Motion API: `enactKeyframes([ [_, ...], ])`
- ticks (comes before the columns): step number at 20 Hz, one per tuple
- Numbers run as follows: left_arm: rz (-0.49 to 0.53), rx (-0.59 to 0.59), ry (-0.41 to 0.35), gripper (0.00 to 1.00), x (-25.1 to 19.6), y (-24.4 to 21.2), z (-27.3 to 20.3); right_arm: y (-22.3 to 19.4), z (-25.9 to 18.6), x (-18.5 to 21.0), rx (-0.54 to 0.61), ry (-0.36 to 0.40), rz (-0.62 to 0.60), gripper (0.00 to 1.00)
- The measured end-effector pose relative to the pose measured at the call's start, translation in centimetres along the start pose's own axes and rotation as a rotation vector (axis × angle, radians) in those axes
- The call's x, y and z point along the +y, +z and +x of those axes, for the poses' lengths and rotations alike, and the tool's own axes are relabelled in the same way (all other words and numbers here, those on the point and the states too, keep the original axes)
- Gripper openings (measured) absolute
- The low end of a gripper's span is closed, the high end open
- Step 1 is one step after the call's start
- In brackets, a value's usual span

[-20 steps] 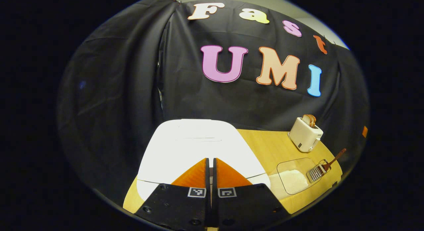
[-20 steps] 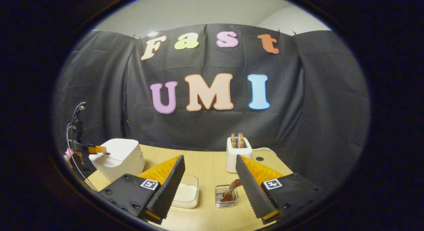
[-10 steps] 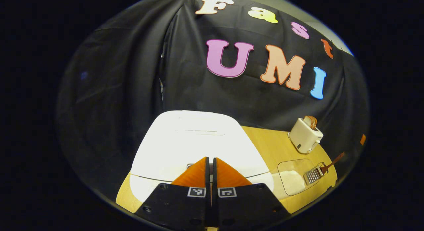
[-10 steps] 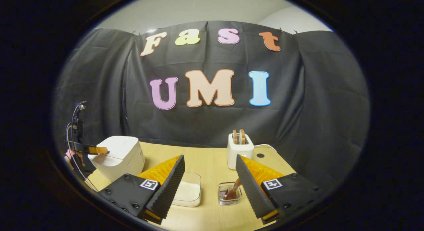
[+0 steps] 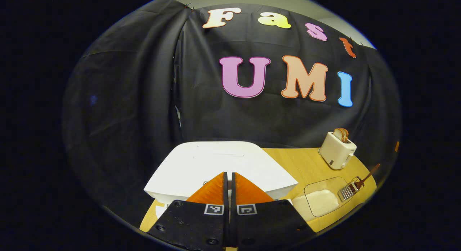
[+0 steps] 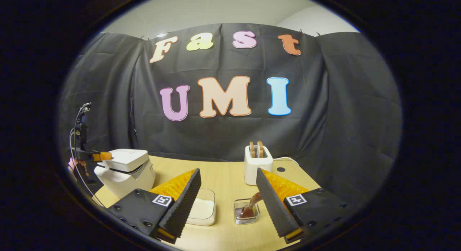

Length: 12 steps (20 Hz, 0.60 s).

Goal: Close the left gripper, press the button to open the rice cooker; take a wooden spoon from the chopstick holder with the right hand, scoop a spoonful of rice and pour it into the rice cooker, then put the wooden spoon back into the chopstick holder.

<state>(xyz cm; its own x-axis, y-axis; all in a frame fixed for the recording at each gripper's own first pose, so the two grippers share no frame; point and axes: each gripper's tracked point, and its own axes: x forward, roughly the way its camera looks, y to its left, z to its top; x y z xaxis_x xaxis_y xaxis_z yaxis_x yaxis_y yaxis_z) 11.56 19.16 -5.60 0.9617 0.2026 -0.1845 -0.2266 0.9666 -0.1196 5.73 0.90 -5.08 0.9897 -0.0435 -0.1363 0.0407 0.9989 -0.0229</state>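
Wooden surface (image 6: 223, 179) under your grippers, your left gripper (image 5: 229, 177) with jaws pressed together at the rice cooker (image 5: 219, 168), lid popped ajar, your right gripper (image 6: 227, 193) with jaws wide apart, empty, just above the chopstick holder (image 6: 246, 212) holding the wooden spoon (image 6: 249, 206), rice container (image 6: 202, 209) left of it.

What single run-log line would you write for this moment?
left tongs: shut, at rice cooker front | lid: popped ajar | right tongs: open, short of wooden spoon in chopstick holder | rice box: untouched
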Motion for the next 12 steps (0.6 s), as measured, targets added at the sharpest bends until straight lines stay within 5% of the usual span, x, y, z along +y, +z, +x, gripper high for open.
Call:
enactKeyframes([
  [12, -0.006, -0.142, 0.013, 0.03, -1.6, 6.2, -1.7, -0.8, 0.4, -2.9, -0.006, -0.013, 0.014, 0.99],
])
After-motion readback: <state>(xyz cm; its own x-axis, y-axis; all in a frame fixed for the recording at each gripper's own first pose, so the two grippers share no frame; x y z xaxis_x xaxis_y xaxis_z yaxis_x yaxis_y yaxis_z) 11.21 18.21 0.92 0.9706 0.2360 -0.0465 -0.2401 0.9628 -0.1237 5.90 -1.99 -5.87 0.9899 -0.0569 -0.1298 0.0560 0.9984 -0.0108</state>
